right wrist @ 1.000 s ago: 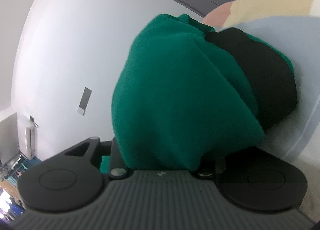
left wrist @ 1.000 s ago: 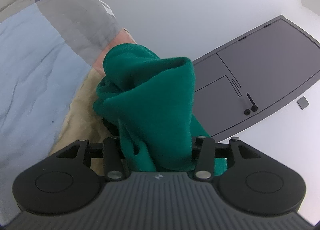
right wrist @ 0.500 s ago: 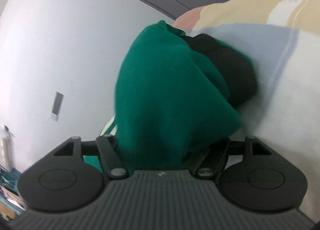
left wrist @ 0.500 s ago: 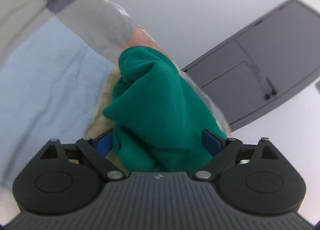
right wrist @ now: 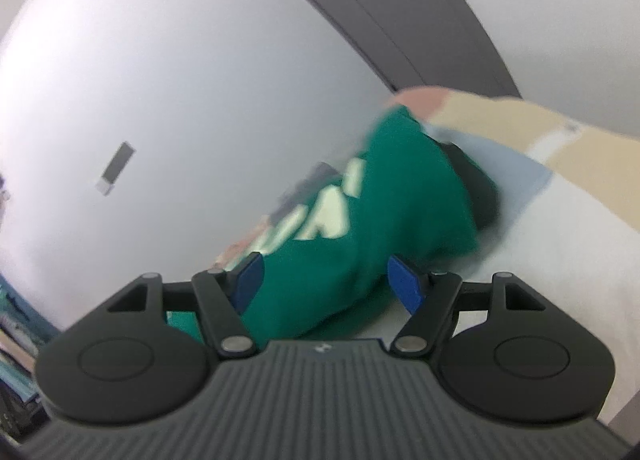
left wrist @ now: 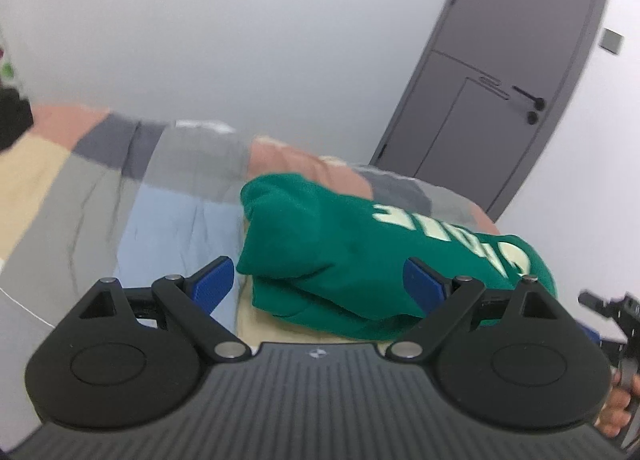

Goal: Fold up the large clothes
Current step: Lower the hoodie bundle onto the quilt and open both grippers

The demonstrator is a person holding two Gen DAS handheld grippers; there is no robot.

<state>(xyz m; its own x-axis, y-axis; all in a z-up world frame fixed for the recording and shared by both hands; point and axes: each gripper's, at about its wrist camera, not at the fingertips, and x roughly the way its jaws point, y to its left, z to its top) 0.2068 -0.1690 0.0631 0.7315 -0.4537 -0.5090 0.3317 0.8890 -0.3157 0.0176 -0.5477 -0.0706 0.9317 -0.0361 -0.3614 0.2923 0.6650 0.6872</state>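
Observation:
A green sweatshirt [left wrist: 340,244] with pale lettering lies folded in a bundle on the patchwork bed cover [left wrist: 176,228]. My left gripper [left wrist: 320,280] hovers just in front of it, its blue pads [left wrist: 216,280] wide apart and touching no cloth. In the right wrist view the same sweatshirt [right wrist: 400,200] shows a dark inner layer on its right side. My right gripper [right wrist: 326,280] is open too, its blue pads [right wrist: 404,284] off the cloth. Part of the right gripper's body [left wrist: 612,308], with a hand [left wrist: 616,416] on it, shows at the right edge of the left wrist view.
A grey door [left wrist: 500,80] with a black handle stands behind the bed in a white wall. A small wall switch [left wrist: 612,40] sits beside it. The bed cover [right wrist: 560,240] stretches right of the sweatshirt. Cluttered shelves [right wrist: 16,340] show at the lower left.
Both grippers held bunched green cloth a second ago; both have let go, opened wide and pulled up and back. The sweatshirt now lies on the bed as a folded bundle.

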